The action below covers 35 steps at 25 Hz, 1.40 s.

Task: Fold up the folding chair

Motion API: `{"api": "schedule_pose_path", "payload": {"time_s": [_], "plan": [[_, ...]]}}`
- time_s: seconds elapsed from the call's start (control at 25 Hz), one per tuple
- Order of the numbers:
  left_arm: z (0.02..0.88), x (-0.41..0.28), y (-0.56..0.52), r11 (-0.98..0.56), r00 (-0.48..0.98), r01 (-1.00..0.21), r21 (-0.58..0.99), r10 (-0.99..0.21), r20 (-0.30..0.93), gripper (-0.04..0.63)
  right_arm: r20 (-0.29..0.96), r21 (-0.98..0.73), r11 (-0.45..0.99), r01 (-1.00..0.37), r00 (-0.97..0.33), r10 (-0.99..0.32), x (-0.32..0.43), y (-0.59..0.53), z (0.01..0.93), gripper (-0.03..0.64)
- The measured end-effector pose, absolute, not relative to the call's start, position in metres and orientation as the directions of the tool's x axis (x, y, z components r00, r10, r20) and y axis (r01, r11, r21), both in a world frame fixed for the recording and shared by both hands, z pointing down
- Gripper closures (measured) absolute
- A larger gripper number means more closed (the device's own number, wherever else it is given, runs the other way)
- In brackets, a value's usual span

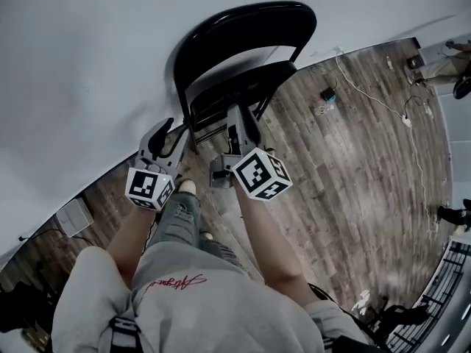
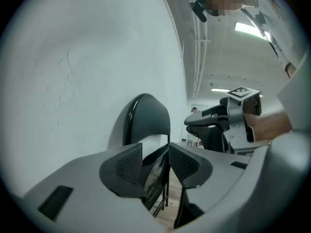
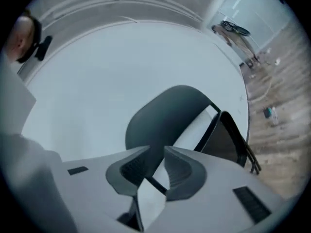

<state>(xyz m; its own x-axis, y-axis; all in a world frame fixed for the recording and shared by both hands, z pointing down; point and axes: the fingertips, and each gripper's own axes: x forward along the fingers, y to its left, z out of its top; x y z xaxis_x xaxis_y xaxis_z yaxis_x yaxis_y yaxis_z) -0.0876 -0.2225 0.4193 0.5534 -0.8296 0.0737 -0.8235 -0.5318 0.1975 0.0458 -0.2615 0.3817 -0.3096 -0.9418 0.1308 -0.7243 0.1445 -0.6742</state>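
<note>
The black folding chair (image 1: 243, 20) stands folded flat against the white wall, its seat (image 1: 235, 87) tipped up under the backrest. My left gripper (image 1: 163, 134) is at the chair's lower left, open, a little short of the frame. In the left gripper view the chair (image 2: 146, 118) shows beyond the parted jaws of the left gripper (image 2: 155, 154), with nothing pressed between them. My right gripper (image 1: 241, 120) is at the seat's lower edge. In the right gripper view the right gripper (image 3: 156, 161) stands open, and the backrest (image 3: 175, 115) and a thin frame bar show behind the gap.
The white wall (image 1: 88, 65) runs close behind the chair. A wooden floor (image 1: 353, 160) spreads to the right with a white cable (image 1: 368, 94) and small items on it. The person's knee (image 1: 180, 219) and shoe (image 1: 186, 187) are just below the grippers. A dark rack (image 1: 434, 300) stands at the lower right.
</note>
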Motion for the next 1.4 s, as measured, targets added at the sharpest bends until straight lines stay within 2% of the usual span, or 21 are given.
{"api": "schedule_pose_path", "payload": {"time_s": [0.04, 0.12, 0.2, 0.28, 0.48, 0.68, 1.0, 1.4], "plan": [[0.405, -0.08, -0.207, -0.541, 0.559, -0.818, 0.197, -0.828, 0.048, 0.416, 0.092, -0.63, 0.197, -0.751, -0.324, -0.942, 0.045, -0.243, 0.366, 0.555], [0.385, -0.059, -0.175, -0.574, 0.587, -0.793, 0.204, -0.809, 0.004, 0.42, 0.021, -0.553, 0.28, -0.785, -0.349, -0.937, 0.046, -0.205, 0.341, 0.56], [0.37, -0.034, -0.143, -0.624, 0.635, -0.753, 0.208, -0.773, -0.018, 0.498, -0.035, -0.487, 0.322, -0.812, -0.35, -0.936, 0.051, -0.168, 0.319, 0.568], [0.353, -0.013, -0.111, -0.661, 0.67, -0.723, 0.199, -0.742, -0.031, 0.539, -0.073, -0.408, 0.344, -0.846, -0.345, -0.936, 0.056, -0.13, 0.298, 0.572], [0.316, 0.03, -0.046, -0.723, 0.724, -0.667, 0.18, -0.686, -0.076, 0.574, -0.141, -0.231, 0.39, -0.892, -0.366, -0.92, 0.065, -0.055, 0.262, 0.588], [0.294, 0.046, -0.007, -0.76, 0.758, -0.628, 0.168, -0.646, -0.086, 0.578, -0.142, -0.242, 0.334, -0.911, -0.308, -0.941, 0.081, -0.011, 0.258, 0.594], [0.27, 0.044, 0.027, -0.792, 0.786, -0.592, 0.149, -0.608, -0.11, 0.577, -0.071, -0.241, 0.18, -0.954, -0.168, -0.983, 0.114, 0.022, 0.271, 0.597], [0.251, 0.028, 0.04, -0.812, 0.804, -0.56, 0.162, -0.581, -0.13, 0.577, -0.084, -0.207, 0.158, -0.965, -0.144, -0.986, 0.089, 0.045, 0.25, 0.597]]}}
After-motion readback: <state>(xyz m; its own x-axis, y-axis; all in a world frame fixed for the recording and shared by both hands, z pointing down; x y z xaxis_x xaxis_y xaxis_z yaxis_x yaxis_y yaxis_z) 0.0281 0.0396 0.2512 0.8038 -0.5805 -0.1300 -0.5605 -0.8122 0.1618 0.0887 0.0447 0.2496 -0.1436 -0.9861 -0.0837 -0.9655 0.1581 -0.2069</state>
